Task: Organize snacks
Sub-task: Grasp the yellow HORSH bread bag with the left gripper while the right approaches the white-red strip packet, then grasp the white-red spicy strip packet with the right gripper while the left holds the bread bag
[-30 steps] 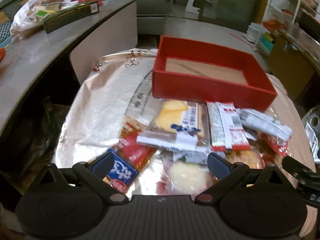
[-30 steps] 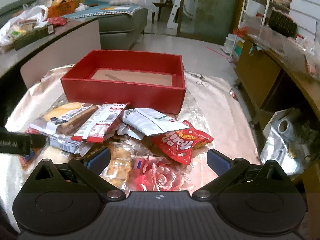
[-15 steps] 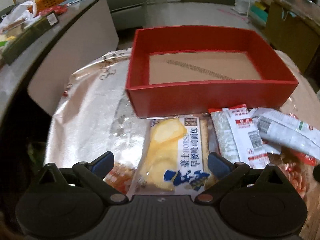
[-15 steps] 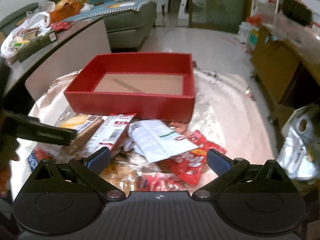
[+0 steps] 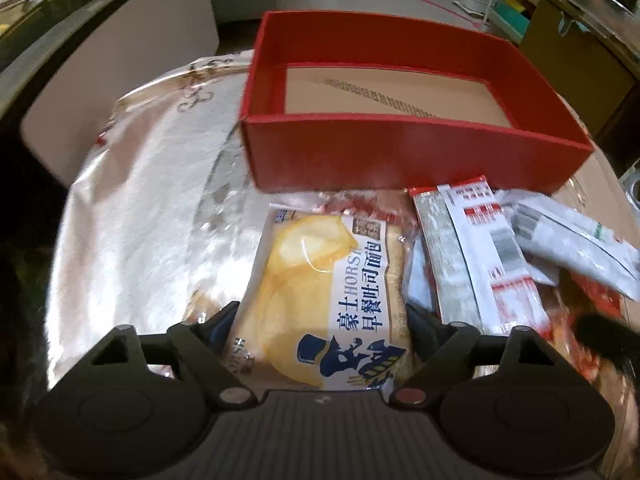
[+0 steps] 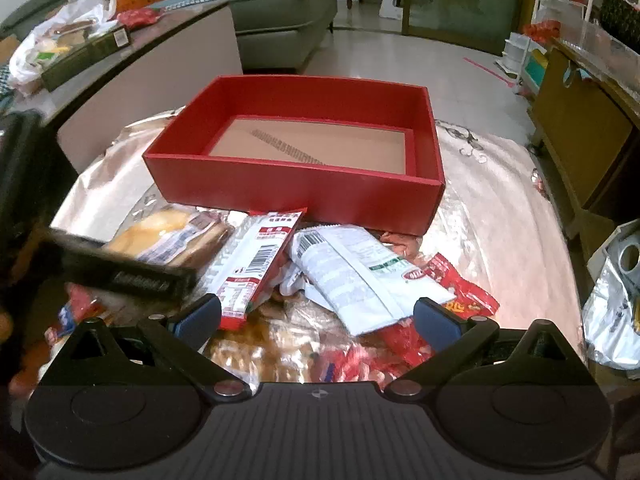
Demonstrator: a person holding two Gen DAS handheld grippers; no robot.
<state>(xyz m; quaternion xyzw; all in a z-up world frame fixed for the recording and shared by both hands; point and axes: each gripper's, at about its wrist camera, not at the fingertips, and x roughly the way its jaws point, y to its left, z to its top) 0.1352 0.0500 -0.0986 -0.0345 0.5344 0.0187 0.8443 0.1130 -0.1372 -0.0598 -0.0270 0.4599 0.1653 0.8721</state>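
An open, empty red box stands at the far side of the table. Snack packets are piled in front of it. My left gripper straddles a toast bread packet; its jaws are closing and the pads touch the packet's two long sides. One of its fingers crosses the left of the right wrist view. My right gripper hovers open over the pile, above a white packet and beside a red-and-white sachet. Nothing is between its pads.
A shiny silver cloth covers the table. A red packet lies at the pile's right. A curved counter with bags runs along the left, a wooden cabinet stands right, and a foil bag sits at the table's right edge.
My left gripper moved forward and down onto the bread packet, and its jaws narrowed around it. My right gripper shifted a little closer over the pile and stayed open.
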